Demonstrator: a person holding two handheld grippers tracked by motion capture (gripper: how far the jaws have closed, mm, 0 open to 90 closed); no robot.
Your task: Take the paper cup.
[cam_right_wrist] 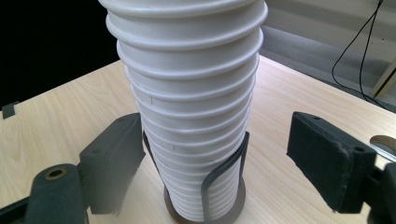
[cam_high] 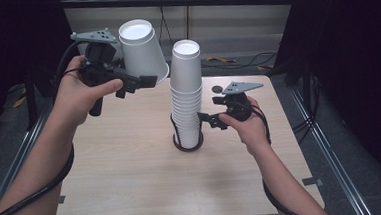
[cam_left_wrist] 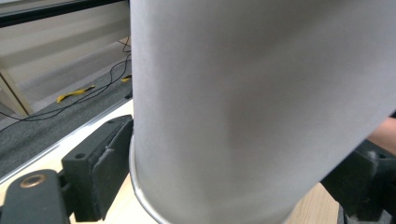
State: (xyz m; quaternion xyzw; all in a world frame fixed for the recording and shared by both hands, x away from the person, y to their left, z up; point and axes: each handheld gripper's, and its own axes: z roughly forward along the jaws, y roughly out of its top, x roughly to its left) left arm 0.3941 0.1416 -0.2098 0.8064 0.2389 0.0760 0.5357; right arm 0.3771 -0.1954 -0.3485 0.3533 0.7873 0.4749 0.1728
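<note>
Bench (cam_high: 133, 181) carries one cup stack (cam_high: 186, 95) in a black holder (cam_high: 188, 143), small dark disc (cam_high: 217, 89) at its 1 o'clock. Left tongs (cam_high: 144, 81) pinch one single cup (cam_high: 142, 50), upside down, lifted at the stack's 10 o'clock, apart from it. Right tongs (cam_high: 207, 120) spread around the stack's lower part, at its 3 o'clock, pads off.

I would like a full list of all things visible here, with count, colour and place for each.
single cup: one, white, upside down, held in the air left of the stack
cup stack: one, white, upside down, mid-table
holder: one, dark, around the stack's base
table: one, light wood
round disc: one, dark, far part of the table
left gripper: one, black, shut on the single cup
right gripper: one, black, jaws open at the stack's lower part
forearms: two, coming in from the bottom edge
</note>
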